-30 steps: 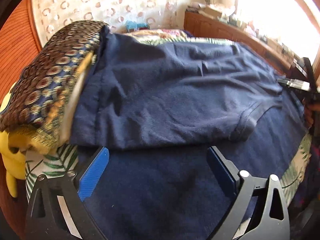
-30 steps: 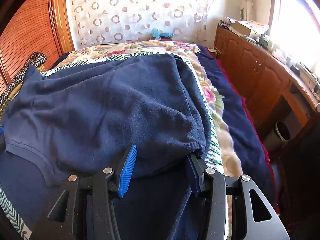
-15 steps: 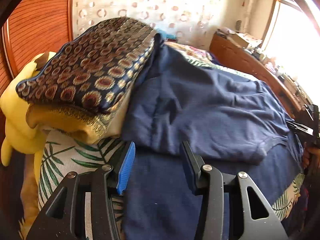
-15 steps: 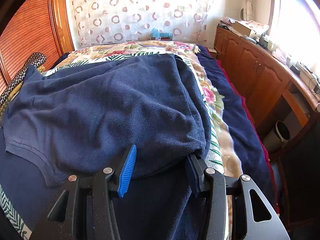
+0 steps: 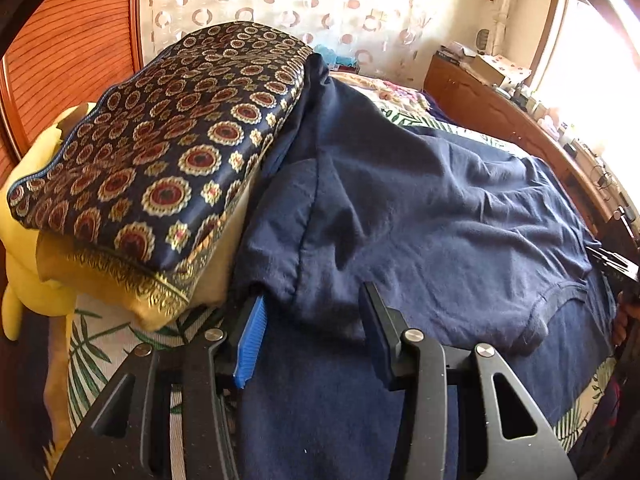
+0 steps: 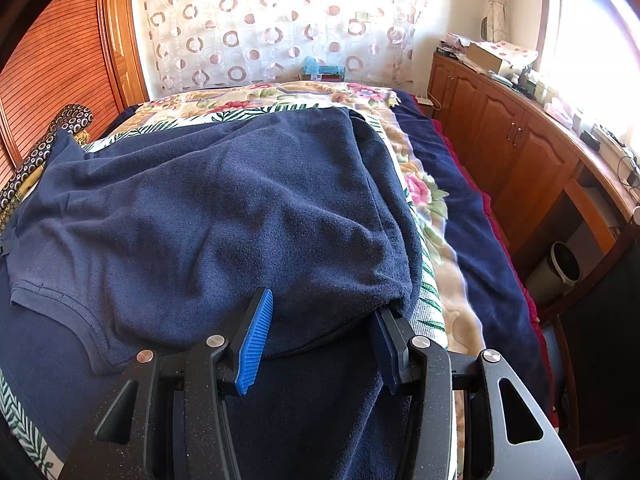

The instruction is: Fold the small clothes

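Now gripping both near corners of a navy T-shirt (image 5: pixel 420 208) for the next fold.
Spread across the bed (image 6: pixel 428 196), already folded over once, sleeve end at the left beside a patterned cushion (image 5: pixel 168 152), rounded fold at the right. Left gripper (image 5: pixel 312 336) closing around the sleeve hem, cloth between the jaws, pads seemingly not yet pressing. Right gripper (image 6: pixel 320 340) about half open, astride the bunched right edge; whether pinched or merely straddled, cannot tell. Next, probably: finish the left pinch, then lift both ends together and carry them to the far side, keeping the edges level.
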Motion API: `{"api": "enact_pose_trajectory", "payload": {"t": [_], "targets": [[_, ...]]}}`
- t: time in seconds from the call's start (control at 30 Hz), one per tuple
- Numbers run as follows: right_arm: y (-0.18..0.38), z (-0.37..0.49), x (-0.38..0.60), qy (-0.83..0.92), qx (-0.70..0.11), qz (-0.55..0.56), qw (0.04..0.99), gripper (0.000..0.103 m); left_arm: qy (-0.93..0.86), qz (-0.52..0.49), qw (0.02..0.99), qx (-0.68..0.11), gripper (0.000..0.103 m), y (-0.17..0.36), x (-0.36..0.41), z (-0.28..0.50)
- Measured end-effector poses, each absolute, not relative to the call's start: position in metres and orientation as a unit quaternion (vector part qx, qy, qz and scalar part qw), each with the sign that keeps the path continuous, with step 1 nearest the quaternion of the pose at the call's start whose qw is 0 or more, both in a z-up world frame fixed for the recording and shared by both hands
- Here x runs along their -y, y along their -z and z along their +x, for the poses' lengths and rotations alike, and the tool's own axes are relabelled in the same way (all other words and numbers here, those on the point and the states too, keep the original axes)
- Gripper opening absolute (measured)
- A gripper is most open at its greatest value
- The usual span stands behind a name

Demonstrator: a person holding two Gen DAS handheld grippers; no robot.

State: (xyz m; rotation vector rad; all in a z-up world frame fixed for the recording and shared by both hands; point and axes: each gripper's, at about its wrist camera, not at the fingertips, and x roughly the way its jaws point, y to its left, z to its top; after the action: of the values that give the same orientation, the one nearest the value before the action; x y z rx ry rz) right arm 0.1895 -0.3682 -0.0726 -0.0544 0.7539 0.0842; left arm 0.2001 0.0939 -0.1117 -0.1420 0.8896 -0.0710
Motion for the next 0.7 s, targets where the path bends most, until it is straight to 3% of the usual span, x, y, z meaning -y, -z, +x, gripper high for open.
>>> {"api": "enact_pose_trajectory", "payload": {"t": [0.07,0.13,0.3,0.37,0.4,0.43,0.7], "targets": [[0.073,0.19,0.368,-0.041,-0.368,-0.027,0.929,0.049,0.032,-0.06,0.901,-0.429,0.017,0.111,-0.092,0.201],[0.074,0.189,0.367,-0.04,-0.368,-0.028,0.929,0.049,0.039,-0.058,0.903,-0.423,0.011,0.109,-0.09,0.2],[0.073,0.187,0.366,-0.038,-0.367,-0.028,0.929,0.047,0.044,-0.04,0.914,-0.401,0.009,0.098,-0.084,0.193],[0.072,0.188,0.364,-0.039,-0.364,-0.033,0.93,0.026,0.047,-0.033,0.918,-0.391,0.009,0.092,-0.081,0.188],[0.071,0.189,0.363,-0.032,-0.365,-0.037,0.93,0.008,0.048,-0.032,0.92,-0.387,0.009,0.09,-0.08,0.186],[0.07,0.191,0.363,-0.029,-0.366,-0.039,0.929,0.004,0.052,-0.033,0.923,-0.381,0.009,0.085,-0.08,0.184],[0.025,0.158,0.363,-0.053,-0.294,-0.018,0.954,0.002,0.069,-0.043,0.942,-0.326,0.009,0.043,-0.077,0.159]]}}
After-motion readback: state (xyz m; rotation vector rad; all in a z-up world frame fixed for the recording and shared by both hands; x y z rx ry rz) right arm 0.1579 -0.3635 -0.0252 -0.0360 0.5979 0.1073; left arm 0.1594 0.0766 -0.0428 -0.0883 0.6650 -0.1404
